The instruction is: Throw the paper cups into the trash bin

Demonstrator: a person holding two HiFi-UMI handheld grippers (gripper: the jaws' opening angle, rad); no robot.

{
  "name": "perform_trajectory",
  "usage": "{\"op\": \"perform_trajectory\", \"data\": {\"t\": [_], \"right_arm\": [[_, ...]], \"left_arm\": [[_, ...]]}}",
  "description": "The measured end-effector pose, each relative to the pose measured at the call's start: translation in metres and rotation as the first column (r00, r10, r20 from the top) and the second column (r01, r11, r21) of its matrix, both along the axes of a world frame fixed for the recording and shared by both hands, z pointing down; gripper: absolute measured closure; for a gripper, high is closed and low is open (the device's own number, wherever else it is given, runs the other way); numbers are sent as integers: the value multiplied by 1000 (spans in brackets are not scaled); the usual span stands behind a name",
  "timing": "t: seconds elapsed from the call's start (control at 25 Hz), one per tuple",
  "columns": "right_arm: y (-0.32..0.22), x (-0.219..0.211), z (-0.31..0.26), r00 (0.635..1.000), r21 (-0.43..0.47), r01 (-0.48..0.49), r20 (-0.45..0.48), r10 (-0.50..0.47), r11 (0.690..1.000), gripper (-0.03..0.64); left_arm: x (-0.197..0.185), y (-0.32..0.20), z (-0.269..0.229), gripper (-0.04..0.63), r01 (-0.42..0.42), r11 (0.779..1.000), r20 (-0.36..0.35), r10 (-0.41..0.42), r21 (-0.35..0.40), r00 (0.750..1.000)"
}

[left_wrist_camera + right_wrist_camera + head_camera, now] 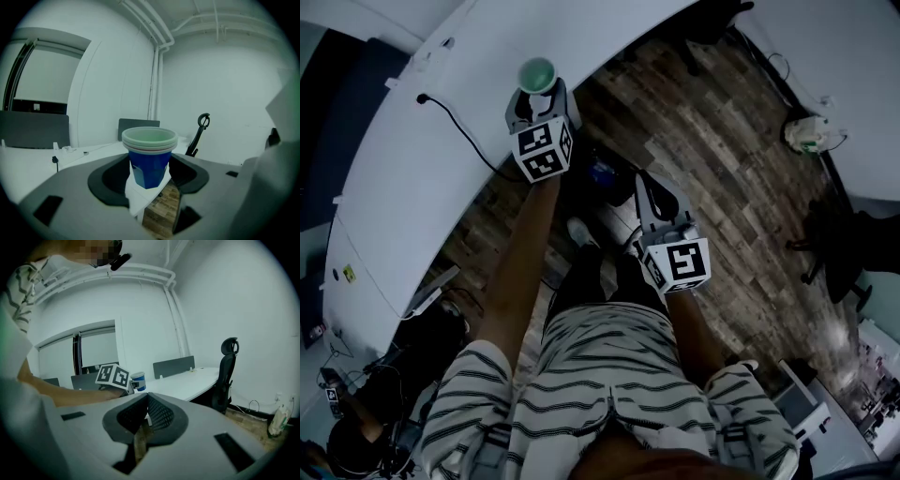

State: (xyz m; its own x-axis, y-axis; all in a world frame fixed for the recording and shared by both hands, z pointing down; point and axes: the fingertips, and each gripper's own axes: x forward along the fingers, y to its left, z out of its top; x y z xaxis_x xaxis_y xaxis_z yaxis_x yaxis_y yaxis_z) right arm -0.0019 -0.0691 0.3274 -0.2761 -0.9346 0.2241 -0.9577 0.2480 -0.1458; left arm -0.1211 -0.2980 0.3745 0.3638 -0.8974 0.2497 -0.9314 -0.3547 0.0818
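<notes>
A stack of blue paper cups [149,159] with white rims stands upright between the jaws of my left gripper [150,183], which is shut on its lower part. From the head view, the cups [537,73] show a pale green inside and hang just over the edge of the white table [422,178], with the left gripper [539,96] below them. My right gripper [652,190] is over the wooden floor, apart from the cups. Its jaws [146,420] are pressed together with nothing between them. The right gripper view also catches the cups [138,380] beside the left gripper's marker cube [113,376]. I cannot make out a trash bin.
A black cable [455,122] runs across the table. A small dark blue object [600,172] lies on the floor by the table's edge. A black office chair [226,376] stands at the desk. A white bottle-like thing [806,134] sits at the far wall.
</notes>
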Motion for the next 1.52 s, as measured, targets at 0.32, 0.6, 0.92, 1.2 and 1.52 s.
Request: {"op": "perform_trajectory", "data": {"t": [0.32,0.6,0.92,1.2,1.52], "right_arm": [[19,17,-23,1000,33,-18,4,18,999,601],[29,21,-41,1000,64,-16,1,16,998,601],[36,26,-57,1000,93,-26,9,25,995,601],[36,32,-64,1000,114,-30,6,30,993,601],[33,37,-79,999,144,-37,9,36,989,601]], "left_arm": [[6,40,-37,316,-12,999,-25,13,32,1000],[9,80,-57,316,-48,998,-30,50,45,998],[15,118,-72,316,-85,994,-20,86,62,996],[26,146,-89,316,-121,989,-14,123,79,992],[29,176,-106,316,-133,988,-42,137,72,990]]}}
